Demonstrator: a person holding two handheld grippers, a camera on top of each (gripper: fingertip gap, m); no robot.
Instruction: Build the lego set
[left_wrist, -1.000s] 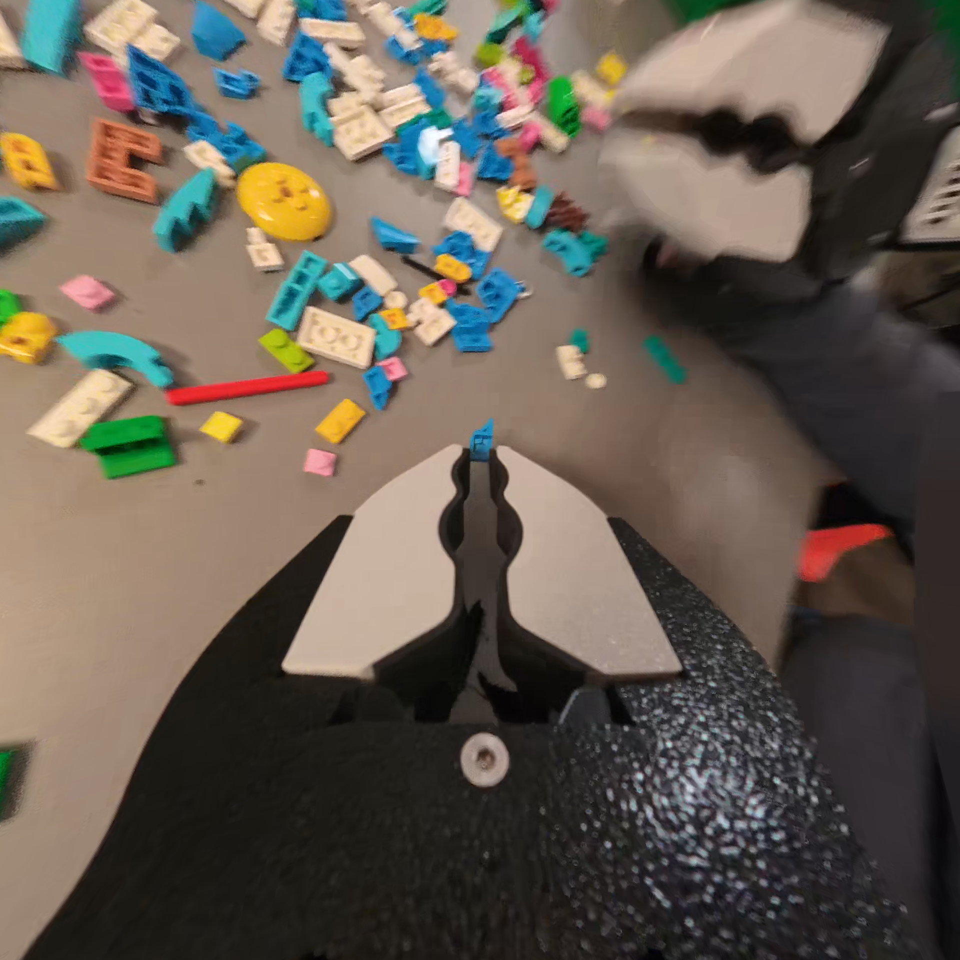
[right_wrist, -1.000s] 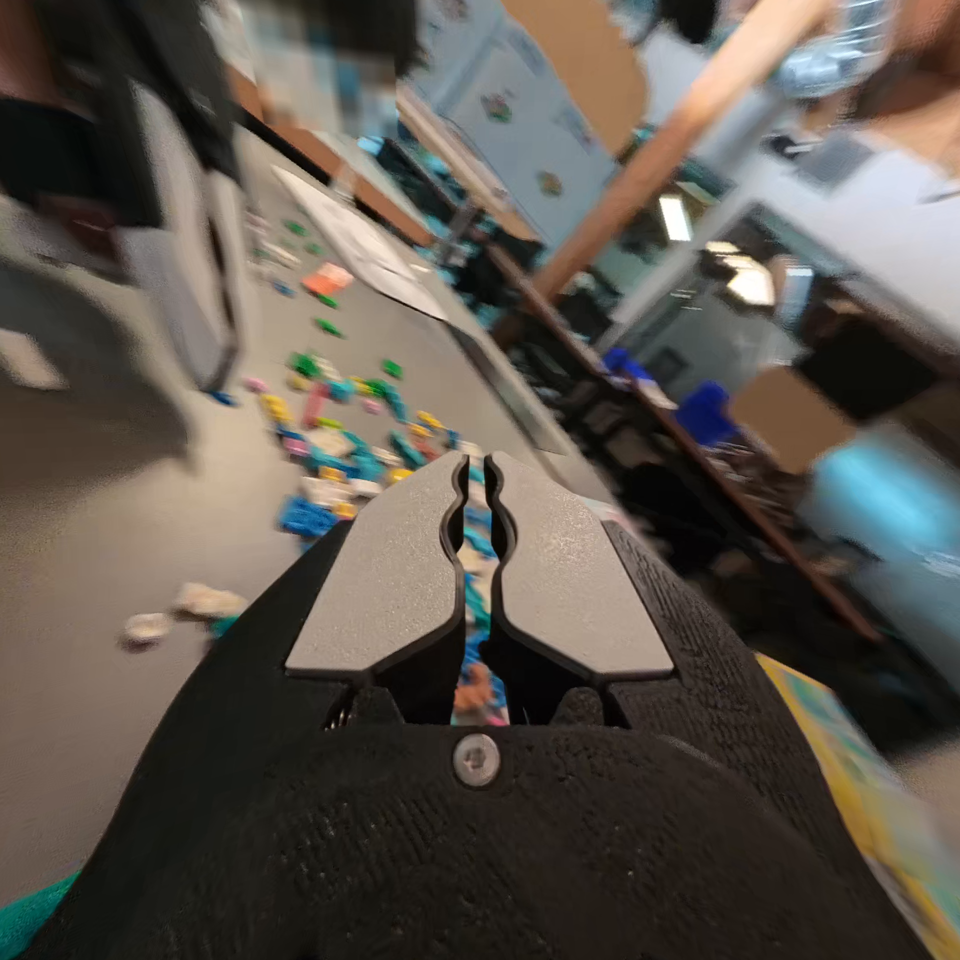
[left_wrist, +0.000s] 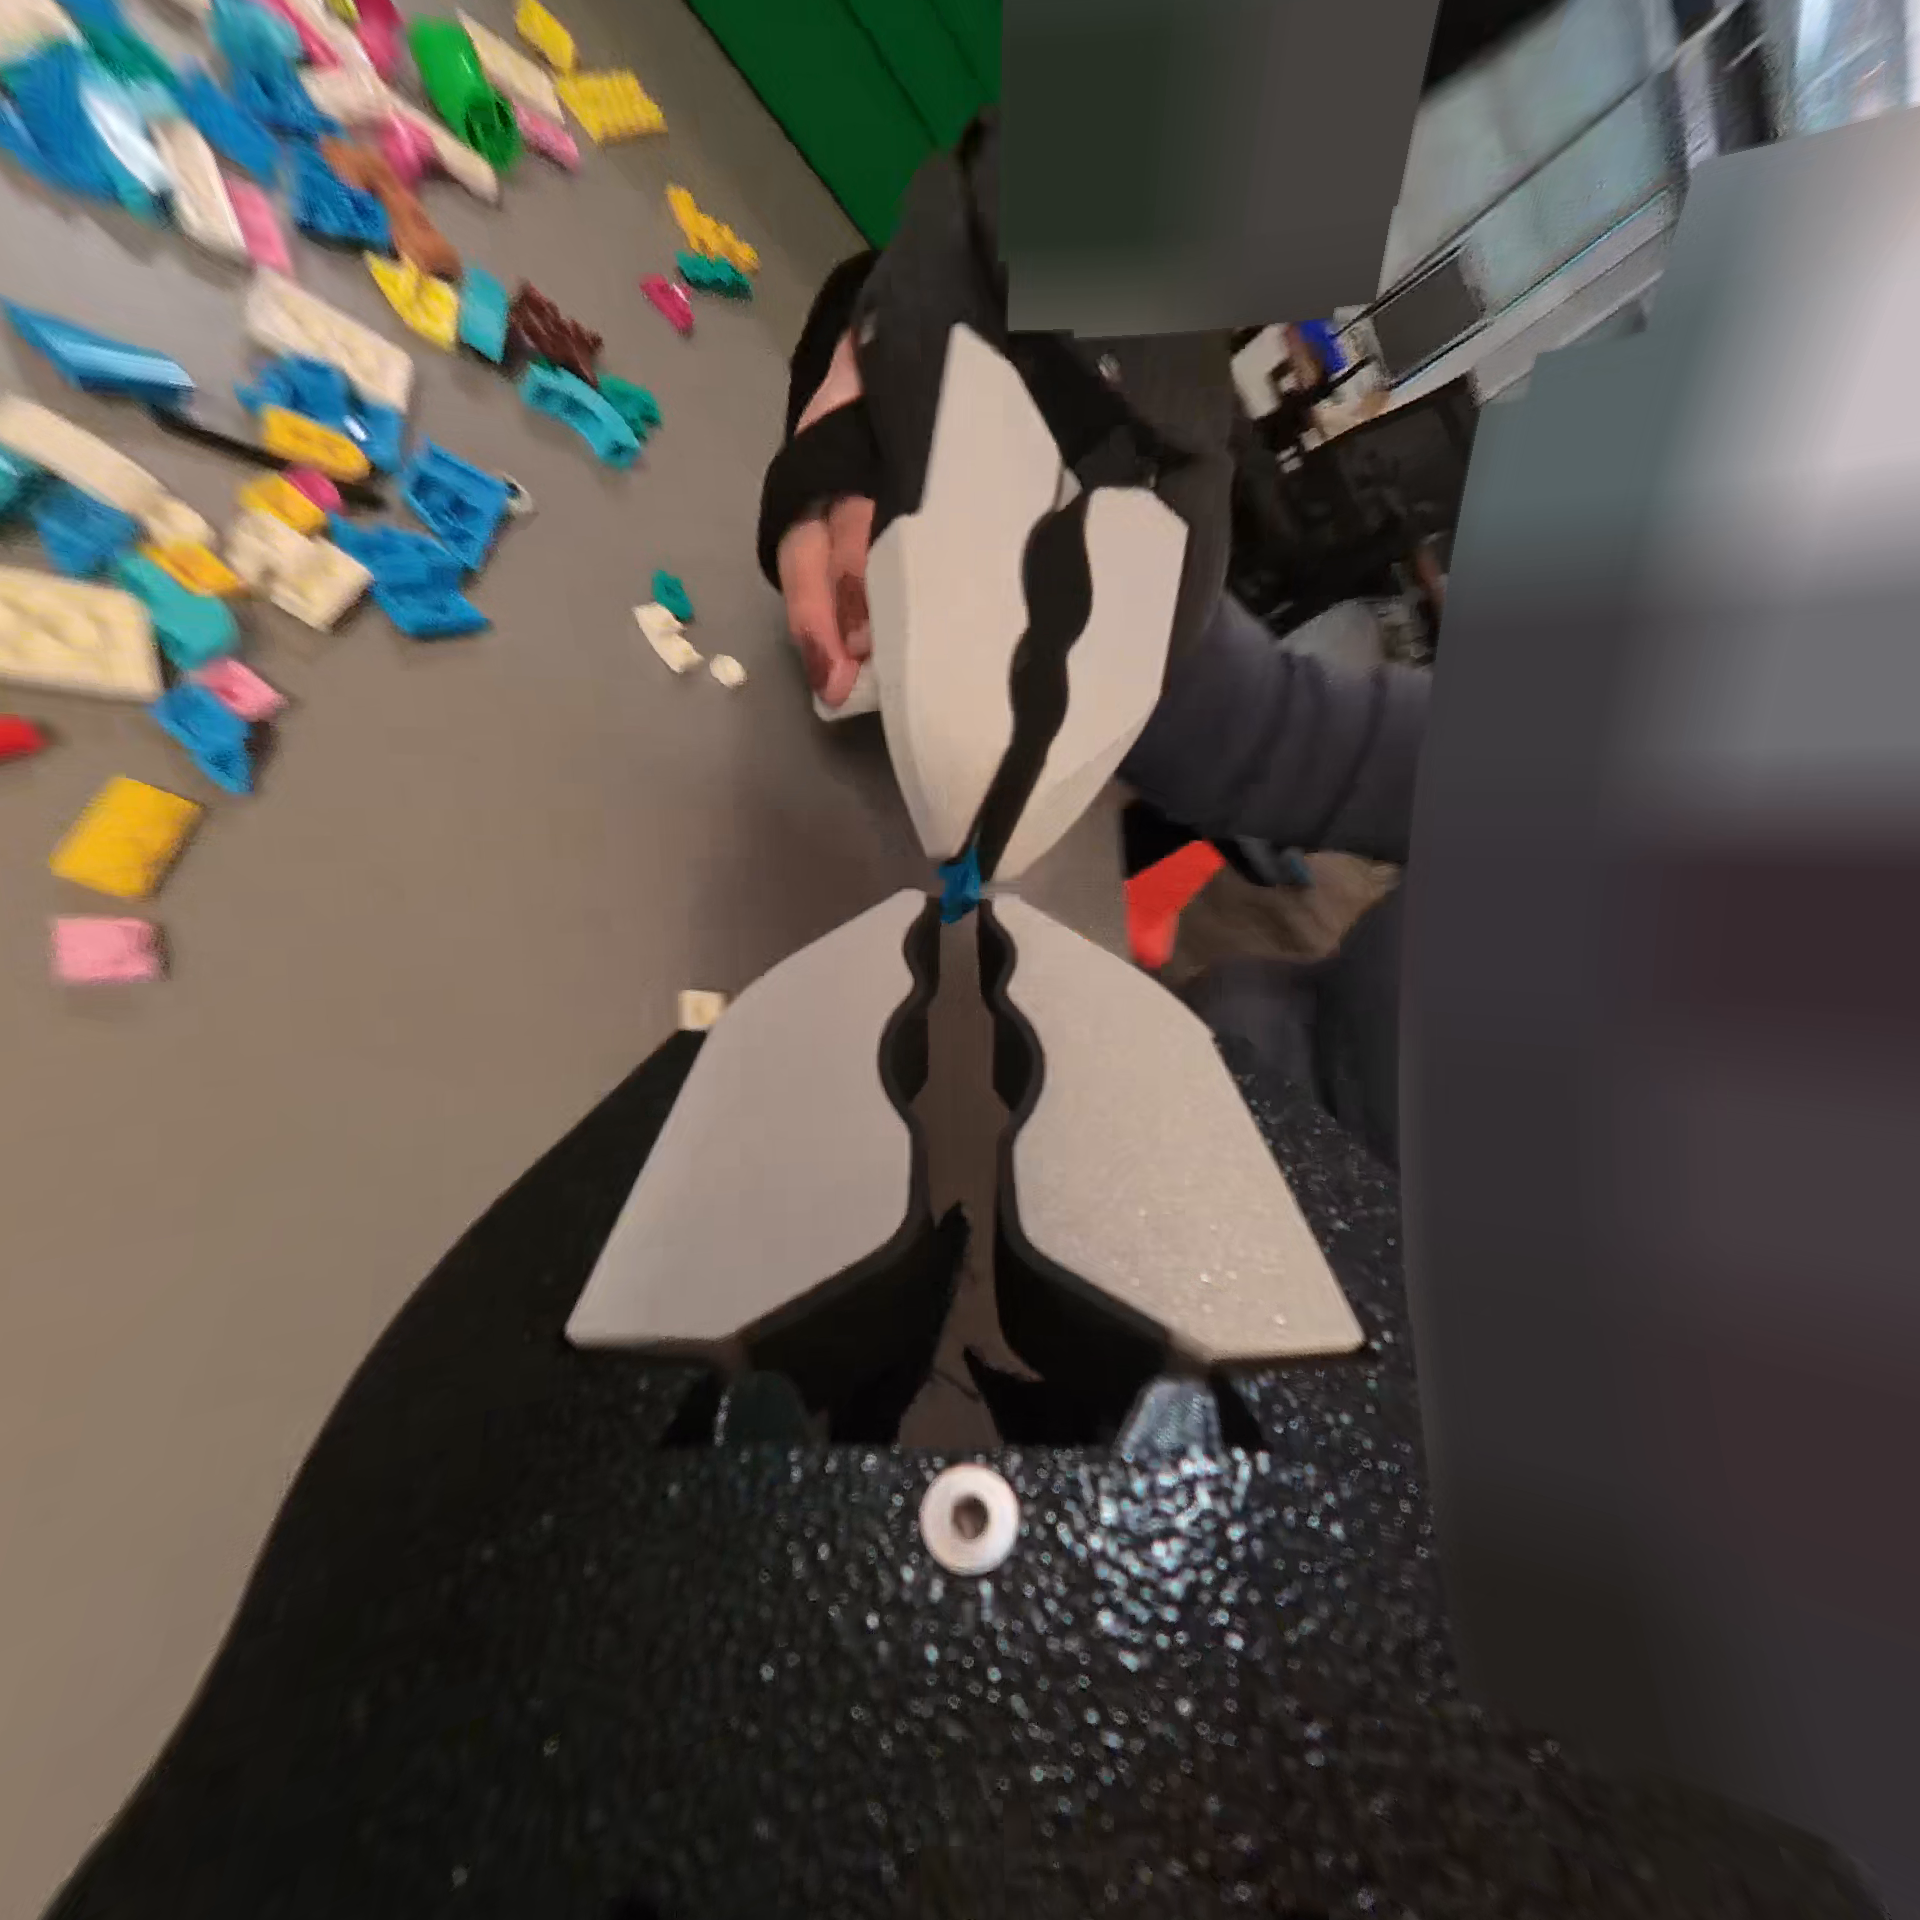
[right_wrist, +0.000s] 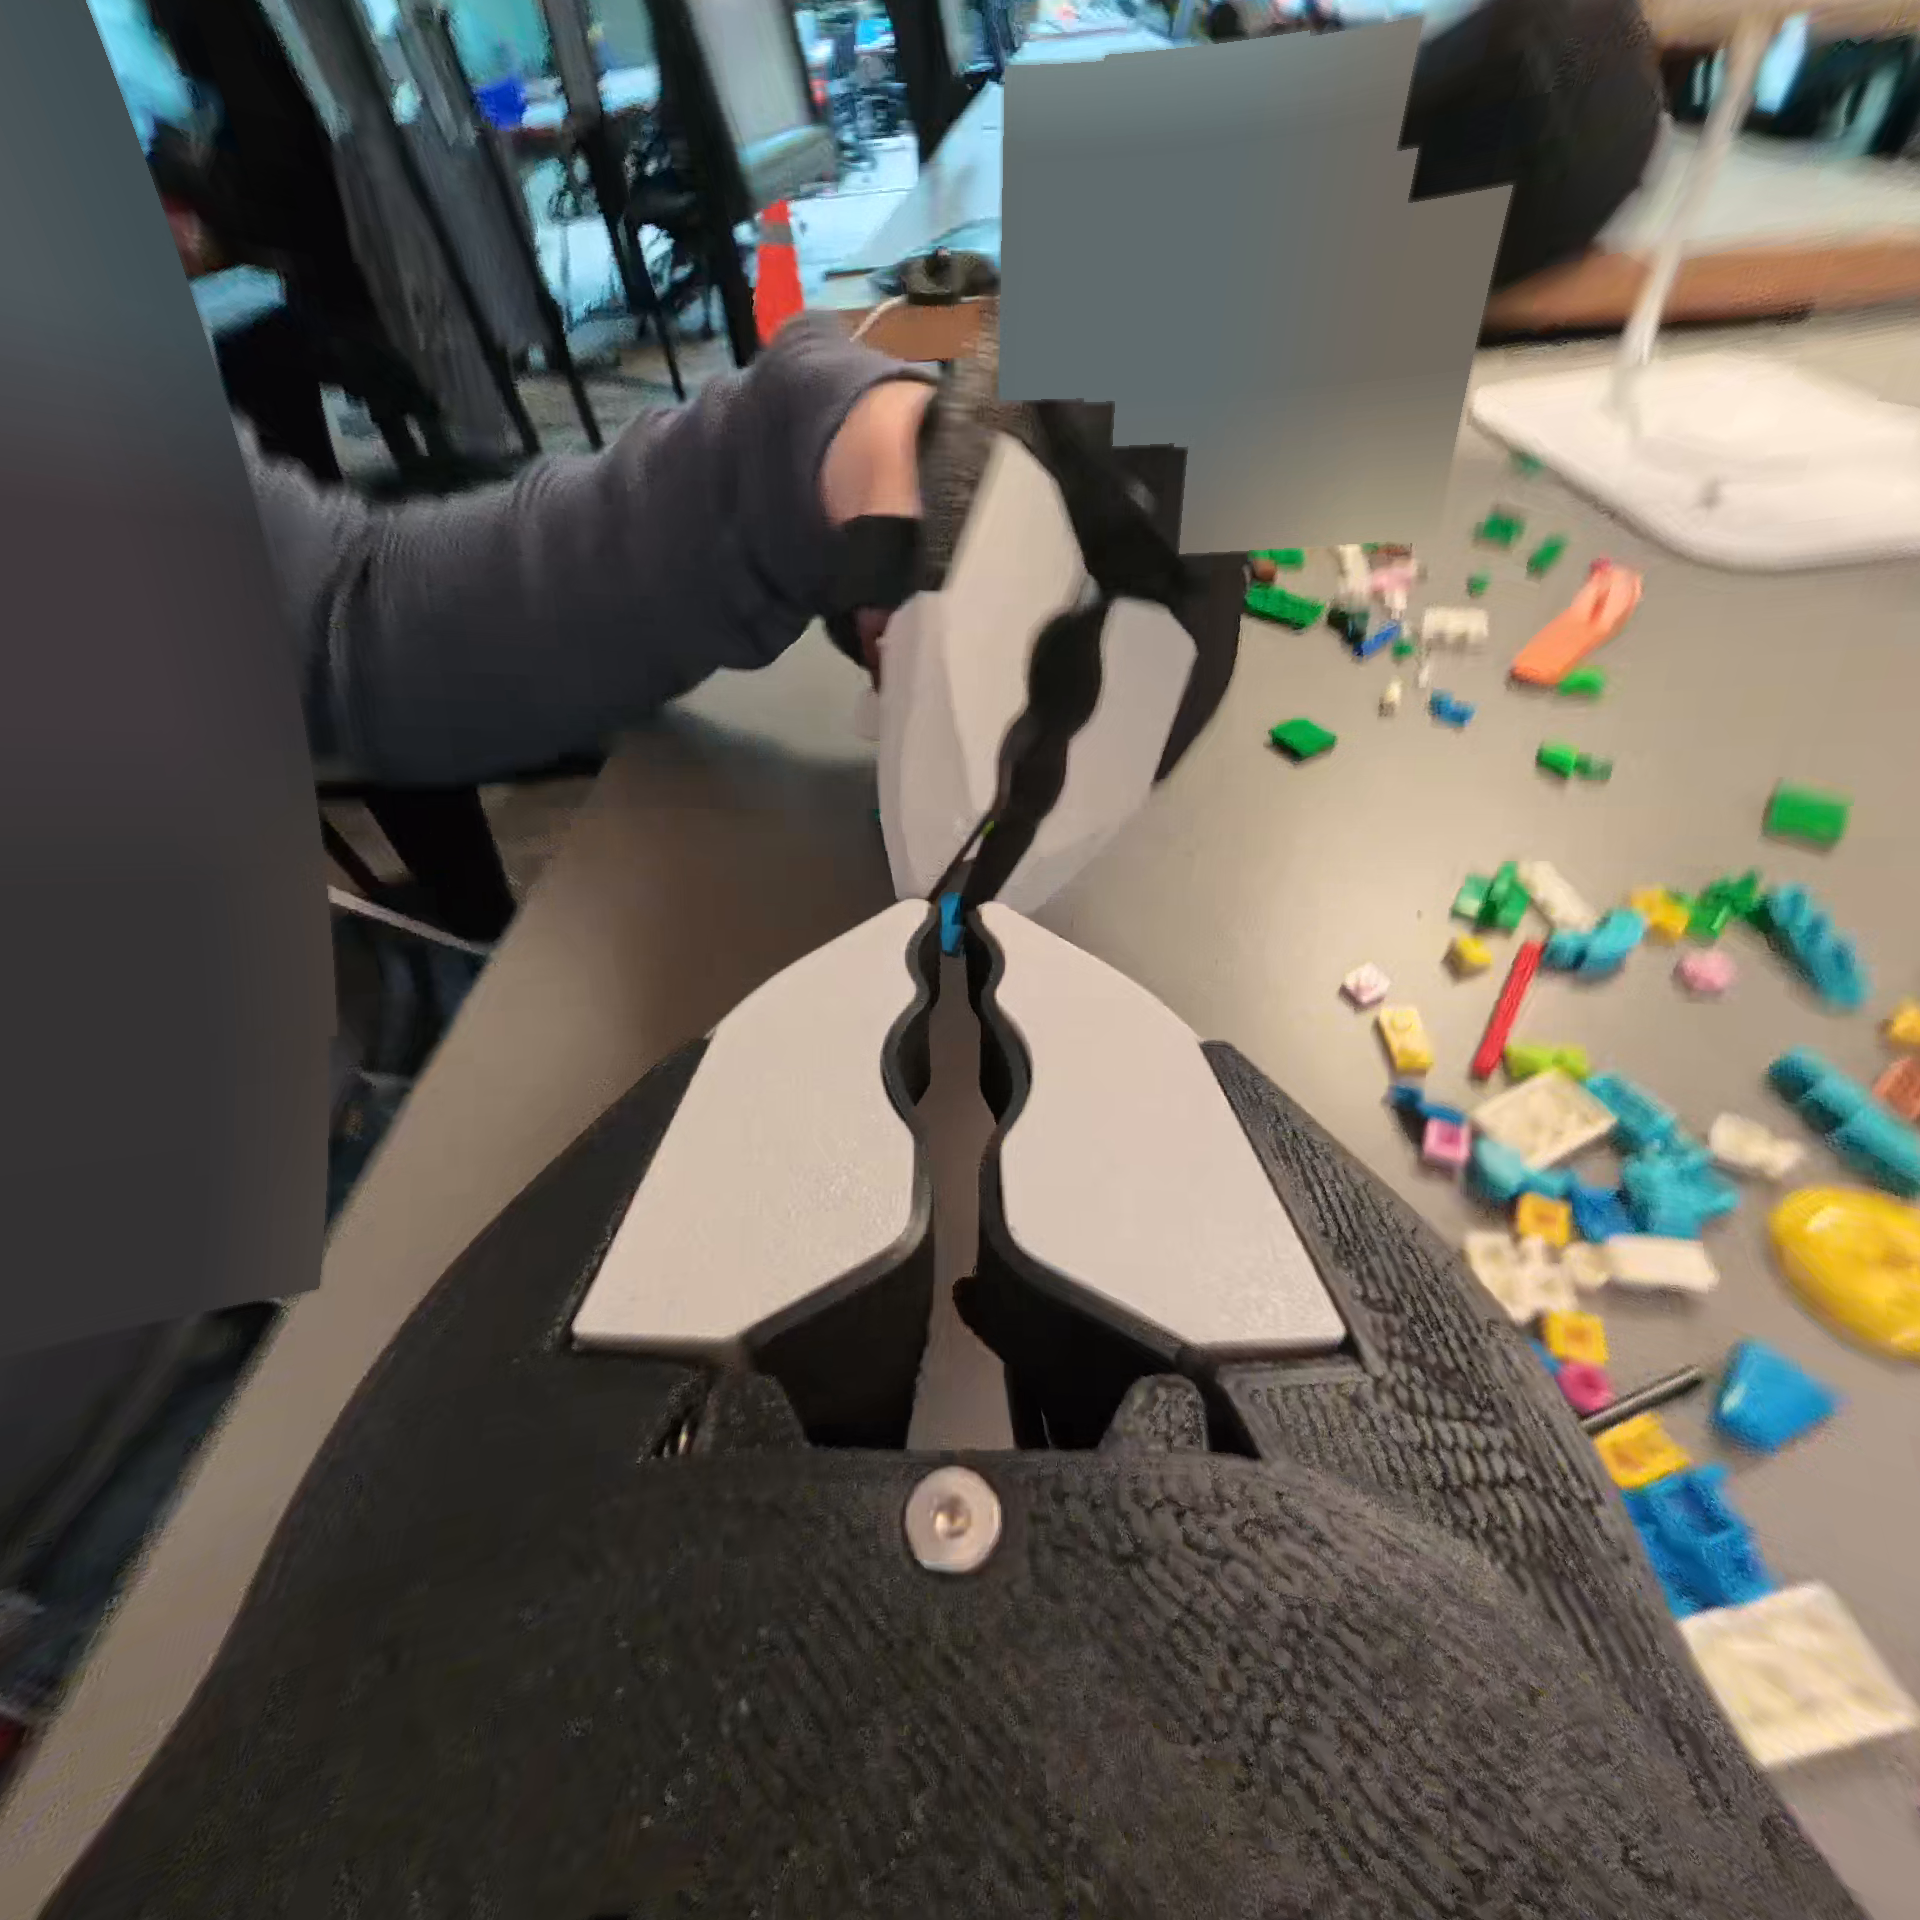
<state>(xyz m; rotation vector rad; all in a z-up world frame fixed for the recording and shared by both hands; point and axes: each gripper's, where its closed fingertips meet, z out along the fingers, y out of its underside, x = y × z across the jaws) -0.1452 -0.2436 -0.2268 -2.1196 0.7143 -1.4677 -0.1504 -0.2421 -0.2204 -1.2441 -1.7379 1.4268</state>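
Note:
A small blue brick (left_wrist: 958, 891) is held in the air above the grey table (left_wrist: 416, 1039), pinched between both grippers tip to tip. My left gripper (left_wrist: 958, 914) is shut on its near end. My right gripper (left_wrist: 977, 847) comes from the far side, held by a hand in a dark sleeve, and its tips close on the same brick. In the right wrist view the blue brick (right_wrist: 948, 928) sits between the tips of my right gripper (right_wrist: 951, 920), with my left gripper (right_wrist: 961, 883) meeting it from the opposite side.
Many loose coloured bricks (left_wrist: 312, 499) lie scattered at the far left of the table; they fill the right side in the right wrist view (right_wrist: 1621, 1164), with a yellow dome (right_wrist: 1849, 1283) and a red bar (right_wrist: 1507, 1008). A white stand base (right_wrist: 1714, 457) sits at the back right. My left and right fingertips are right by each other. From either gripper's tips it is about 20 cm to the yellow dome (right_wrist: 1849, 1283).
My right gripper has swung round to face my left gripper, and its tips now meet the blue brick. My left gripper has lifted and turned away from the brick pile.

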